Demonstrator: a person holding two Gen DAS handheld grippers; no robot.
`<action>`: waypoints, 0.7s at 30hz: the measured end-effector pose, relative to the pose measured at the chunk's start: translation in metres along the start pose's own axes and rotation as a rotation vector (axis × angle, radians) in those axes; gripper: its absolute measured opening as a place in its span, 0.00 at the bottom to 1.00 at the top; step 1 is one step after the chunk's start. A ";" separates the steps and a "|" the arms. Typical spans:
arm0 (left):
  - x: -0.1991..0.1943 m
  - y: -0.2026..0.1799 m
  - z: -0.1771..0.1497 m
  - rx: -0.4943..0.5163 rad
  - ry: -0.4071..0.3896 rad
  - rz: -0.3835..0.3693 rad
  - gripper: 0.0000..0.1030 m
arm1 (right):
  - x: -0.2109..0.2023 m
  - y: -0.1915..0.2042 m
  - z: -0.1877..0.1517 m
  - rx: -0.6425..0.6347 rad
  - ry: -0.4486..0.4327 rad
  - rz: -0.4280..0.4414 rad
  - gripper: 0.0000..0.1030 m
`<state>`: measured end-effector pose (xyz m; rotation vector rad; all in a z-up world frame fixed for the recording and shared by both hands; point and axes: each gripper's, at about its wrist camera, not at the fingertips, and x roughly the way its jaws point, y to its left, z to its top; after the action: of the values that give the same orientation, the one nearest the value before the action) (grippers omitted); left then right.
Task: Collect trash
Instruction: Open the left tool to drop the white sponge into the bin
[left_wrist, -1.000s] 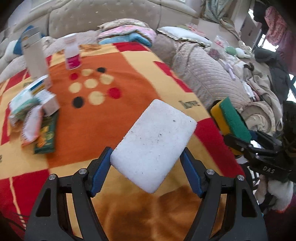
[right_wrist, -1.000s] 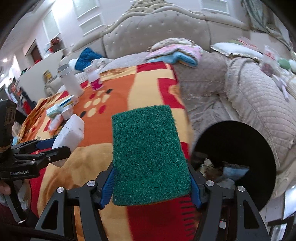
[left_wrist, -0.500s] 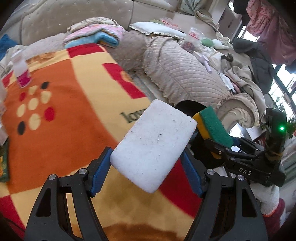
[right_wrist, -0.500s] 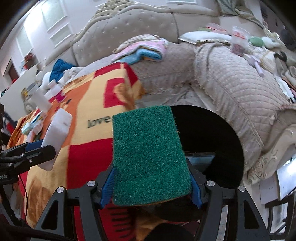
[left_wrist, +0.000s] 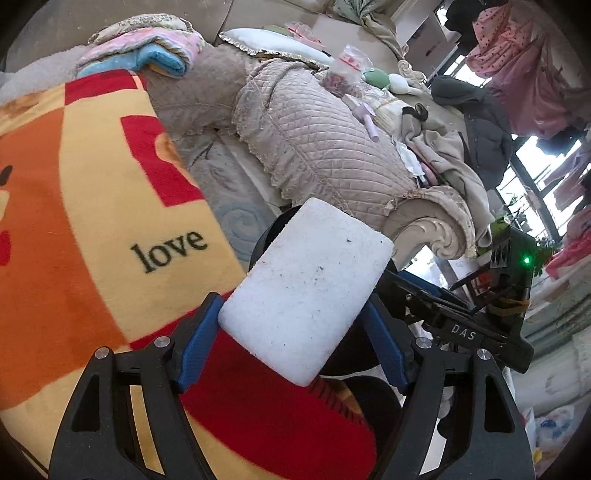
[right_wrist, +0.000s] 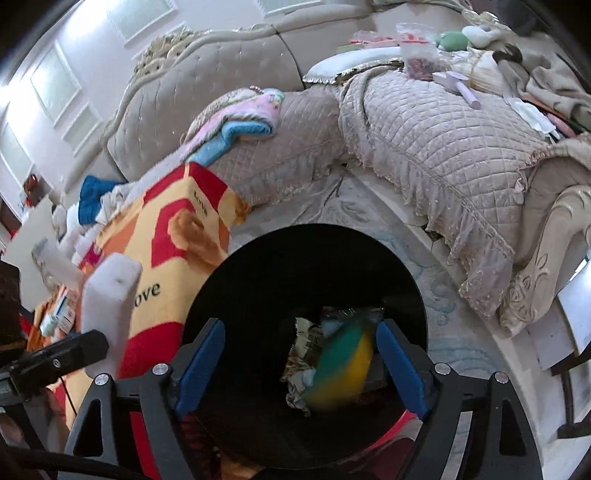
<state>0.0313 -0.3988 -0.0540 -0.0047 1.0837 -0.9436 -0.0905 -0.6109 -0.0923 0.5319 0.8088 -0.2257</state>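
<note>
My left gripper (left_wrist: 291, 301) holds a speckled white sponge (left_wrist: 306, 291) between its blue pads, over the blanket's edge beside the black bin (left_wrist: 266, 236); its jaws are starting to open. The right gripper (right_wrist: 301, 325) hangs over the mouth of the black bin (right_wrist: 258, 273), jaws opening, pads clear of anything. A green and yellow scouring sponge (right_wrist: 343, 365) is blurred inside the bin, below and between the right pads, beside a crumpled wrapper (right_wrist: 301, 347). The white sponge (right_wrist: 110, 291) also shows at the left of the right wrist view.
An orange, red and yellow blanket (left_wrist: 92, 221) with the word "love" covers the surface at left. A quilted beige sofa (left_wrist: 325, 140) with cushions, clothes and small items curves behind and to the right of the bin. Pale patterned carpet (right_wrist: 354, 210) lies around the bin.
Both grippers swung right from the blanket to the bin. The right jaws opened and the green sponge dropped out of them into the bin. The white sponge stays in the left jaws.
</note>
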 end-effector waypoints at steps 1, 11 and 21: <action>0.001 0.000 0.000 0.000 0.002 0.007 0.74 | 0.000 0.001 0.000 0.002 0.000 -0.001 0.81; 0.000 0.001 -0.004 0.012 -0.001 0.030 0.74 | -0.008 0.016 -0.002 -0.023 -0.019 0.028 0.81; 0.015 -0.021 -0.011 0.164 0.022 0.075 0.74 | -0.019 0.045 0.019 -0.063 -0.024 0.209 0.82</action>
<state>0.0112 -0.4177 -0.0618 0.1802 1.0171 -0.9645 -0.0743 -0.5835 -0.0507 0.5490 0.7287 -0.0145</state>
